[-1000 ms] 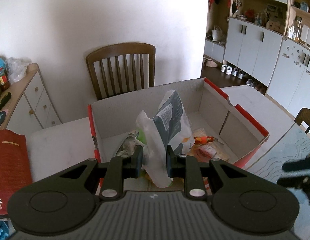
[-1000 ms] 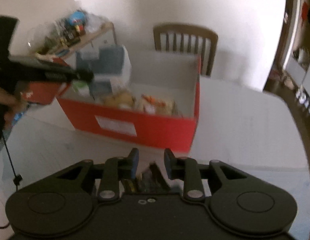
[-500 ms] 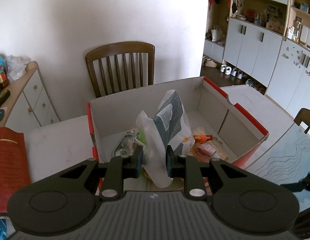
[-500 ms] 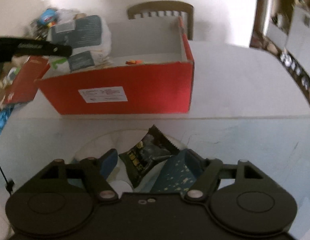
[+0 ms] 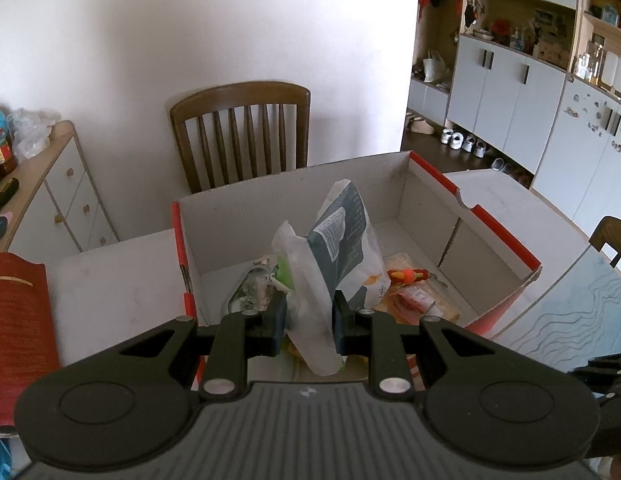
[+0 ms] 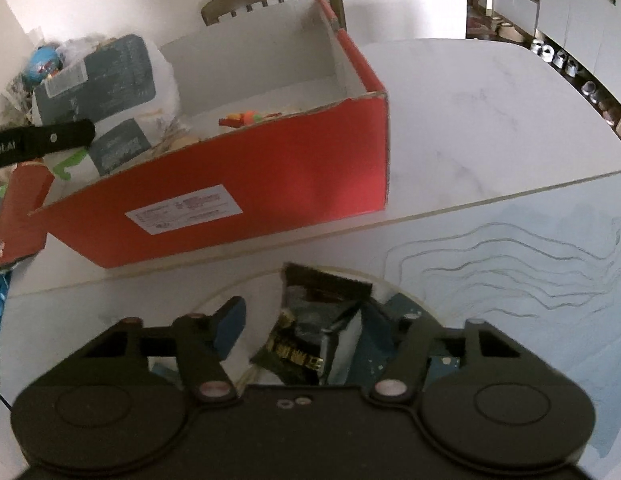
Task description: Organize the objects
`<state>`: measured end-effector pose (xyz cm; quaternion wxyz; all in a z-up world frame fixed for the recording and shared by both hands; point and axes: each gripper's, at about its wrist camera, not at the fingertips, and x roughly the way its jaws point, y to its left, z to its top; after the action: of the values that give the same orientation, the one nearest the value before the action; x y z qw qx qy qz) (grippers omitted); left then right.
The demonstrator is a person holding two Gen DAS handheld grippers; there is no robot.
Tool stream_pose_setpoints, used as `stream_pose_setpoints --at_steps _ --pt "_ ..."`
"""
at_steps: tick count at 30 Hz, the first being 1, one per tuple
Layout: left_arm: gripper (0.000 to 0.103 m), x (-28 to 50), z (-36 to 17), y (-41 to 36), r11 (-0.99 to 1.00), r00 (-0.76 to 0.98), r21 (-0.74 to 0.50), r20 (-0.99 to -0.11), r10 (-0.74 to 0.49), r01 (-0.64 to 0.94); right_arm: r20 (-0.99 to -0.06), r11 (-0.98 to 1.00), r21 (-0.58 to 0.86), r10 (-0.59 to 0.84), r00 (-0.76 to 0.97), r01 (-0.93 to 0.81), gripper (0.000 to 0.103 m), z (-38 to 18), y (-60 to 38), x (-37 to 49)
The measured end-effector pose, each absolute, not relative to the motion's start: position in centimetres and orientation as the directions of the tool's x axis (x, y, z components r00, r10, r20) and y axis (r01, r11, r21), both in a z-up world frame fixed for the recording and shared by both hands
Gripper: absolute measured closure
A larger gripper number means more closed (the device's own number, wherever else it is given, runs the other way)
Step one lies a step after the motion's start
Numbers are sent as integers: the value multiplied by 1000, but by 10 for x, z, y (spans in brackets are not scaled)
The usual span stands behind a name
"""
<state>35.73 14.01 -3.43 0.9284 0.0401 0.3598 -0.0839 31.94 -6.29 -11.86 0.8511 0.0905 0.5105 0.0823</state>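
Observation:
My left gripper (image 5: 309,322) is shut on the lower part of a white and dark-teal plastic bag (image 5: 342,240). It holds the bag upright over the open red cardboard box (image 5: 506,246). The right wrist view shows the same bag (image 6: 110,76) at the box's (image 6: 250,184) left end. My right gripper (image 6: 316,326) points down at a round white plate (image 6: 250,288) in front of the box. Its jaws are closing around a dark snack packet (image 6: 322,308). The left finger (image 6: 230,326) stands clear of the packet. A blue packet (image 6: 374,344) lies beside the right finger.
An orange and red toy (image 5: 406,276) and several packets lie in the box. A wooden chair (image 5: 242,128) stands behind the white table (image 6: 470,112). A sideboard (image 5: 70,184) and a red carton (image 5: 18,320) are on the left. White cabinets (image 5: 510,112) line the right wall.
My right gripper sank toward the plate and rolled. Its jaws went from nearly shut to wide, then narrowed a little around the dark packet. The left gripper and its bag stayed put.

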Motion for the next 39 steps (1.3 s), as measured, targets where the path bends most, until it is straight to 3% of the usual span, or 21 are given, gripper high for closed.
stream_pose_setpoints --at_steps 4,7,32,39 --pt "81 358 -36 140 982 725 13 -676 -130 187 -853 972 223 233 467 -78 65 -119 -59 319" --pt "81 358 -37 139 982 724 12 -677 -131 189 -849 971 221 238 471 -92 70 -116 -61 318" --pt "81 355 -27 145 985 744 17 -657 -119 173 -648 938 208 343 680 -275 75 6 -68 336" --pt "81 357 -28 144 984 732 14 -670 -121 176 -667 944 180 324 670 -277 75 3 -62 368"
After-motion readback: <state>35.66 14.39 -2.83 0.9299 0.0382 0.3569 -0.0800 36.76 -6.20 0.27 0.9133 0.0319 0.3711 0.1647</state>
